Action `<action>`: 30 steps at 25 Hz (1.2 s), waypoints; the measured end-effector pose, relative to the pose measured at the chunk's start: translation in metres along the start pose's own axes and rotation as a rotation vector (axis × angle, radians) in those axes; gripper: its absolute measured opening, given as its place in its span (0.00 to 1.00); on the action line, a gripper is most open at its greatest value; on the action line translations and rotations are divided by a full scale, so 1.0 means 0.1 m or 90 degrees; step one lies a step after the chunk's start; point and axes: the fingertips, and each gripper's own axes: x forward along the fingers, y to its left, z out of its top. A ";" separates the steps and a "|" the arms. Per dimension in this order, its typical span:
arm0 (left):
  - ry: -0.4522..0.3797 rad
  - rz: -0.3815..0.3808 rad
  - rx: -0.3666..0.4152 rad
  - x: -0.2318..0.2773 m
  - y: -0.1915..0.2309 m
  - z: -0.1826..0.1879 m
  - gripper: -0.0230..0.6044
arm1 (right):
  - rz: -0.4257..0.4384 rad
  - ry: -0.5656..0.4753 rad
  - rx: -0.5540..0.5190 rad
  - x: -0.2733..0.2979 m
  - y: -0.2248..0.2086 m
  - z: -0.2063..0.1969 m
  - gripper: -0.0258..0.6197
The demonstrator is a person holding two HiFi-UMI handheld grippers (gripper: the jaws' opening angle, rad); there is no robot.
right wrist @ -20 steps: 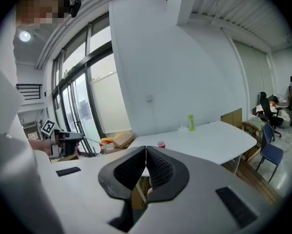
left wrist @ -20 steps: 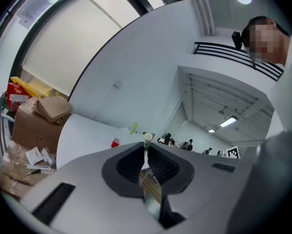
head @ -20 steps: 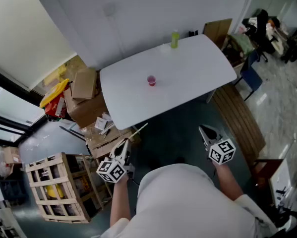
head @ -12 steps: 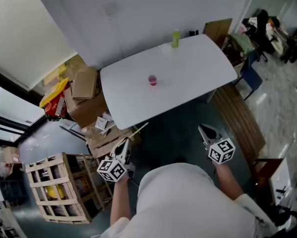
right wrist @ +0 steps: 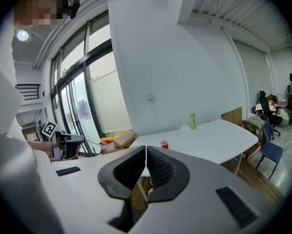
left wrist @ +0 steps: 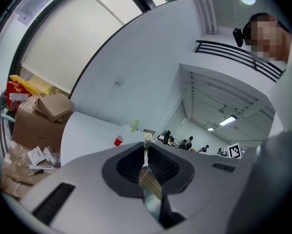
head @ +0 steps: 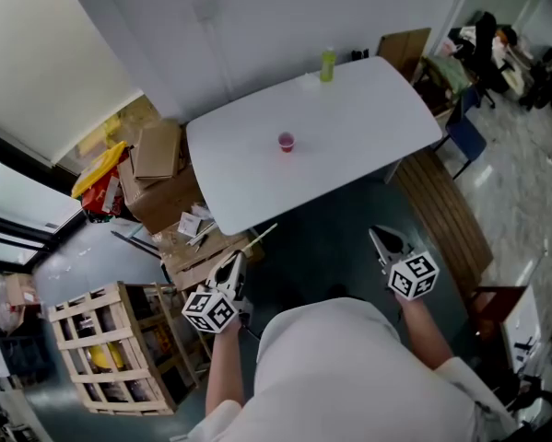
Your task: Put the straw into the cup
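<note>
A small red cup (head: 286, 141) stands upright near the middle of the white table (head: 368, 127). It also shows far off as the cup (left wrist: 118, 140) in the left gripper view and the cup (right wrist: 164, 144) in the right gripper view. My left gripper (head: 234, 263) is shut on a pale straw (head: 257, 239) that sticks out toward the table's near edge. The straw's tip (left wrist: 147, 138) rises above the closed jaws of the left gripper (left wrist: 146, 154). My right gripper (head: 379, 238) is shut and holds nothing; the jaws of the right gripper (right wrist: 146, 156) touch. Both grippers hang over the floor, short of the table.
A green bottle (head: 327, 64) stands at the table's far edge. Cardboard boxes (head: 158, 168) and paper litter lie left of the table, and a wooden crate (head: 110, 348) sits at lower left. A wooden bench (head: 446, 224) and a blue chair (head: 466, 141) are on the right.
Almost nothing: the head view shifted slightly, and both grippers stay in about the same place, the left still holding the straw.
</note>
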 end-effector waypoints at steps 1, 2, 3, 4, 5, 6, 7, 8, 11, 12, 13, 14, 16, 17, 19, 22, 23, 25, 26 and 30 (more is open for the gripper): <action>0.003 -0.001 0.001 -0.01 0.02 0.00 0.07 | -0.002 0.000 0.002 0.00 0.03 -0.01 0.10; 0.005 -0.003 0.002 -0.03 0.03 -0.01 0.07 | -0.005 0.001 0.004 0.01 0.05 -0.02 0.10; 0.009 -0.005 0.005 -0.04 0.05 -0.01 0.07 | -0.010 0.001 0.006 0.01 0.07 -0.03 0.10; 0.012 -0.007 0.008 -0.06 0.07 -0.02 0.07 | -0.015 0.000 0.006 0.01 0.09 -0.04 0.10; 0.016 -0.010 0.010 -0.07 0.09 -0.02 0.07 | -0.021 -0.001 0.003 0.02 0.11 -0.06 0.10; 0.018 -0.014 0.012 -0.07 0.10 -0.02 0.07 | -0.027 -0.001 -0.004 0.03 0.13 -0.07 0.10; 0.021 -0.017 0.013 -0.08 0.11 -0.02 0.07 | -0.031 0.001 -0.013 0.04 0.15 -0.09 0.10; 0.024 -0.020 0.016 -0.08 0.12 -0.02 0.07 | -0.032 0.003 -0.022 0.06 0.17 -0.10 0.10; 0.029 -0.026 0.035 -0.08 0.19 0.00 0.07 | -0.032 0.001 -0.032 0.12 0.27 -0.08 0.10; 0.030 -0.026 0.042 -0.09 0.21 0.01 0.07 | -0.033 -0.002 -0.032 0.13 0.30 -0.07 0.10; 0.031 -0.025 0.049 -0.09 0.22 0.03 0.07 | -0.034 -0.005 -0.031 0.14 0.33 -0.06 0.10; 0.031 -0.025 0.056 -0.10 0.23 0.04 0.07 | -0.036 -0.007 -0.030 0.15 0.35 -0.06 0.10; 0.033 -0.022 0.071 -0.10 0.25 0.06 0.07 | -0.038 -0.006 -0.026 0.17 0.39 -0.08 0.10; 0.033 -0.021 0.079 -0.10 0.25 0.07 0.07 | -0.038 -0.004 -0.026 0.18 0.40 -0.09 0.10; 0.034 -0.018 0.086 -0.10 0.28 0.09 0.07 | -0.035 0.003 -0.029 0.21 0.43 -0.11 0.10; 0.034 -0.010 0.081 -0.09 0.34 0.09 0.07 | -0.031 0.009 -0.032 0.25 0.44 -0.11 0.10; 0.033 -0.007 0.079 -0.08 0.35 0.09 0.07 | -0.030 0.010 -0.032 0.27 0.43 -0.10 0.10; 0.031 -0.002 0.079 -0.06 0.38 0.10 0.07 | -0.027 0.013 -0.034 0.32 0.39 -0.08 0.10; 0.031 0.001 0.080 -0.04 0.38 0.11 0.07 | -0.024 0.015 -0.034 0.36 0.36 -0.08 0.10; 0.033 0.019 0.083 0.03 0.45 0.14 0.07 | -0.010 0.017 -0.031 0.53 0.27 -0.06 0.10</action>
